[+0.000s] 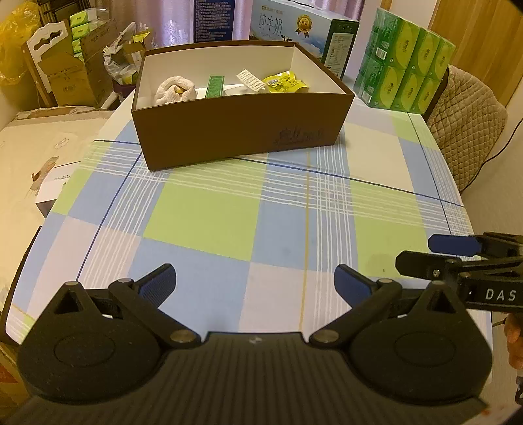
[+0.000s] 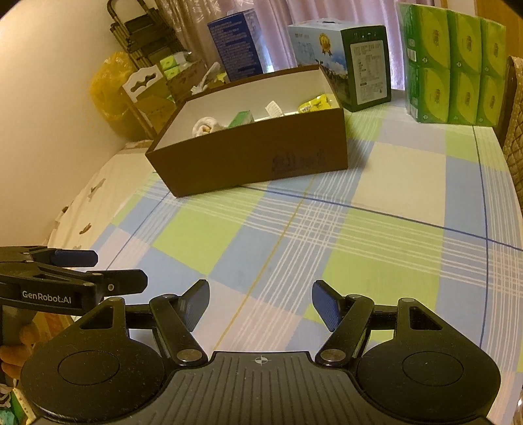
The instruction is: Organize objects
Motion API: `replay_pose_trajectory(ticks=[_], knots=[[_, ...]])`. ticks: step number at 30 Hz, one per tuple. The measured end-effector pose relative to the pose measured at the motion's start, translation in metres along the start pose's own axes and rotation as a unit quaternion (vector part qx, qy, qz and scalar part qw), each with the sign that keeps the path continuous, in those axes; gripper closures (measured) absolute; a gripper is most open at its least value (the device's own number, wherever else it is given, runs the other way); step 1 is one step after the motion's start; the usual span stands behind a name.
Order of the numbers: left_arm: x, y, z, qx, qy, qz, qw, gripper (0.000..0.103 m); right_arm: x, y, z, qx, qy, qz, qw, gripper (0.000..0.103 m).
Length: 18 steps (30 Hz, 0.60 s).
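**Both grippers empty, 4 items in the brown box**

Left gripper (image 1: 255,282): jaws spread wide, blue pads (image 1: 158,286) facing each other, nothing between them, only checked tablecloth (image 1: 202,215) under the gap. Right gripper (image 2: 260,302): jaws also spread wide, nothing pinched, the same cloth below. Side by side and near each other, each visible at the edge of the other's view. Part of a hand (image 2: 16,346) on the left gripper's handle, seen from the right wrist view.

Brown box (image 1: 238,127): open on top, white inside, standing on the table well ahead of both pairs of jaws, far beyond the fingertips. Straight ahead of the left jaws; ahead and a little left of the right jaws.

Inside the box, in 1 row from left to right: rolled white cloth (image 1: 176,90), green carton (image 1: 215,85), white ribbed piece (image 1: 251,80), yellow packet (image 1: 285,83). Cannot tell whether these touch each other.

Beyond the box, further from the jaws: milk carton (image 1: 304,27) and blue carton (image 2: 238,45). Ahead and to the right of both jaws, at the far table edge: stack of green tissue packs (image 1: 405,62).
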State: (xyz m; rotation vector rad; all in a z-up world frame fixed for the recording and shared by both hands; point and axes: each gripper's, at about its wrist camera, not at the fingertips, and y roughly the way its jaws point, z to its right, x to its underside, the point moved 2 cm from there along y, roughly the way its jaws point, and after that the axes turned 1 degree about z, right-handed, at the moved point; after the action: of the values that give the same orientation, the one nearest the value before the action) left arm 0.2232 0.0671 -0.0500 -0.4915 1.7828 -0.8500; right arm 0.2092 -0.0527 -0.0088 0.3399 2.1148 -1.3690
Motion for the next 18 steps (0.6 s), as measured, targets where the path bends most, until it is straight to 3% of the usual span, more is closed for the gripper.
replay_pose_trajectory(ticks=[18], knots=[[0.0045,0.0011,0.0055,-0.001,0.0,-0.004,1.0,0.001,0.0044,0.0014,0.0038,-0.001,0.004,-0.006,1.0,0.036]])
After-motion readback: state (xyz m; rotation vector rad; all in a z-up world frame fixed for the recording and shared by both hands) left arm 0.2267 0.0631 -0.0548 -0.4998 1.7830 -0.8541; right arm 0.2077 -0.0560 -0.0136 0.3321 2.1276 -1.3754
